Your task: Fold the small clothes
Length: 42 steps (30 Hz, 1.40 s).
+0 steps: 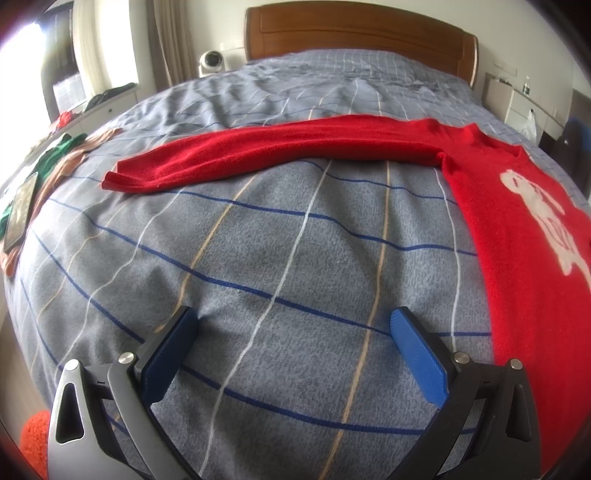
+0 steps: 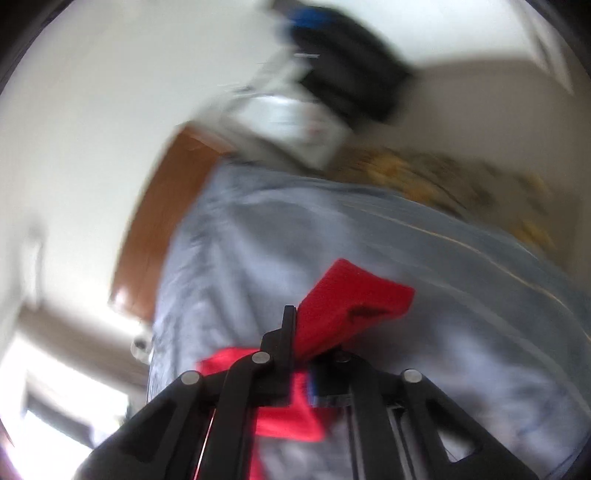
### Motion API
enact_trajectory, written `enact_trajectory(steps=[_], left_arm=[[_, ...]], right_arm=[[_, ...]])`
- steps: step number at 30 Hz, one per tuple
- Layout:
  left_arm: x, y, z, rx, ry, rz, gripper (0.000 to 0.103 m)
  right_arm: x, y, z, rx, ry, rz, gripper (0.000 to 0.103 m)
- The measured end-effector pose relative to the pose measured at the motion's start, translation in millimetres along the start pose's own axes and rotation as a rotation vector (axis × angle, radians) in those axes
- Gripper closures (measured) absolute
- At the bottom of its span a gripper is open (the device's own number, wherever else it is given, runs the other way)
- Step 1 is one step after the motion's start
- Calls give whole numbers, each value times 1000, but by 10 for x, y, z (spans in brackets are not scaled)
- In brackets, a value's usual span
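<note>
The red knitted sweater with a white motif [image 1: 517,206] lies flat beside the brown wooden headboard [image 1: 362,33], one sleeve outstretched. Soft and limp, it drapes — pinch hems or cuffs. Right gripper [image 2: 295,332] is clamped on a red edge; left gripper [image 1: 293,354] gapes — empty.

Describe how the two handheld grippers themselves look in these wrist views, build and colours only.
The left gripper has two flat blue textured pads set on black fingers, carried by grey metal linkage arms with triangular cut-outs and round silver pivot pins. The right gripper shows the same black linkage with silver pins and triangular cut-outs; only a sliver of blue pad shows. No cables, markings, hands or sleeves are visible.
</note>
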<state>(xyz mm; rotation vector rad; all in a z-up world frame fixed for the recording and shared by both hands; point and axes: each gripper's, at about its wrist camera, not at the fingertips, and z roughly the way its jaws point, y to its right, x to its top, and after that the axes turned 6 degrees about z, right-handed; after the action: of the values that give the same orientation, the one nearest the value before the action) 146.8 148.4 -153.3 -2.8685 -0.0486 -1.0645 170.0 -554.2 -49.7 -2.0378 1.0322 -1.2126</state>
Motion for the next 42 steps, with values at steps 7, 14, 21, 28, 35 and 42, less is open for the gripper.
enact_trajectory(steps=[7, 14, 21, 28, 35, 42], left_arm=[[7, -13, -3, -5, 1, 1, 0], [-4, -9, -9, -8, 7, 5, 0], [-10, -12, -8, -4, 7, 5, 0], [-17, -3, -9, 7, 20, 4, 0], [-37, 4, -15, 15, 36, 5, 0], [-41, 2, -16, 14, 35, 4, 0]], right_arm=[[-1064, -2268, 889, 229, -301, -488, 98], [-2317, -2494, 1683, 274, -622, -522, 31], [-2082, -1642, 1322, 132, -525, -523, 30], [-1543, -357, 777, -141, -328, -546, 30], [-1351, 591, 378, -159, -190, -390, 27], [-1398, 744, 347, -88, -119, -362, 26]])
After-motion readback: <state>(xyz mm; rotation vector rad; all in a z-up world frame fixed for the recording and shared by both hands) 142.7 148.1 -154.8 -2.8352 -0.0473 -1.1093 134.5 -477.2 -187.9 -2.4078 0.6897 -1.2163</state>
